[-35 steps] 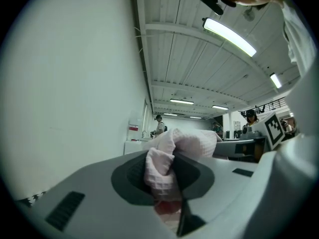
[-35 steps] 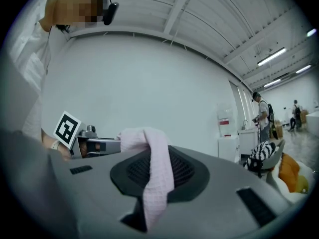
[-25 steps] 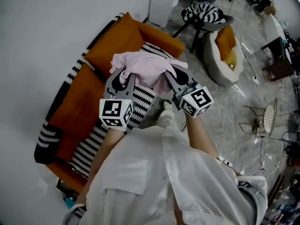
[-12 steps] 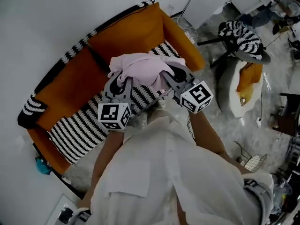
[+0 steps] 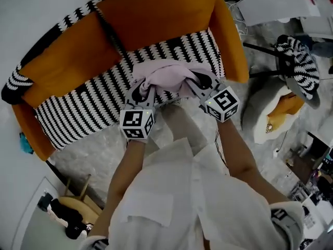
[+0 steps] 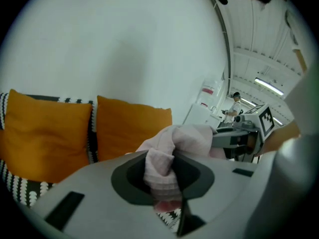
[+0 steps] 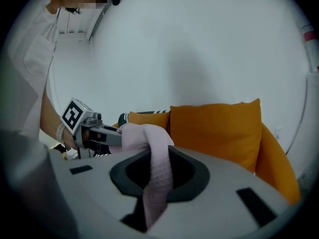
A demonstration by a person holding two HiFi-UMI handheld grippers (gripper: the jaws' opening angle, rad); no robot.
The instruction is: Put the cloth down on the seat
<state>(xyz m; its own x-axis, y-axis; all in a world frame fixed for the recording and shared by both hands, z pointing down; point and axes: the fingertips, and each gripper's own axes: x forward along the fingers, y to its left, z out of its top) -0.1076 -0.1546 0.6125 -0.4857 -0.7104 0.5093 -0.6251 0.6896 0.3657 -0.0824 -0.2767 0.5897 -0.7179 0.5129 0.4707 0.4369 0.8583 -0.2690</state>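
Observation:
A pale pink cloth (image 5: 169,76) hangs bunched between my two grippers, above the front edge of the sofa's black-and-white striped seat (image 5: 93,105). My left gripper (image 5: 147,89) is shut on the cloth's left end, and a thick fold (image 6: 162,168) fills its jaws. My right gripper (image 5: 193,83) is shut on the right end, with a strip of cloth (image 7: 158,180) running down through its jaws. Each gripper shows in the other's view: the right gripper (image 6: 234,138) from the left, the left gripper (image 7: 99,133) from the right.
The sofa has orange back cushions (image 5: 151,14) and an orange armrest (image 5: 231,40) at the right. A striped chair (image 5: 296,61) and a round pouffe with an orange cushion (image 5: 281,111) stand on the marble floor to the right. A small stool (image 5: 67,210) is at lower left.
The view has swung so the sofa now lies straight ahead and closer. Both grippers keep their hold on the cloth, which now hangs over the seat's front edge.

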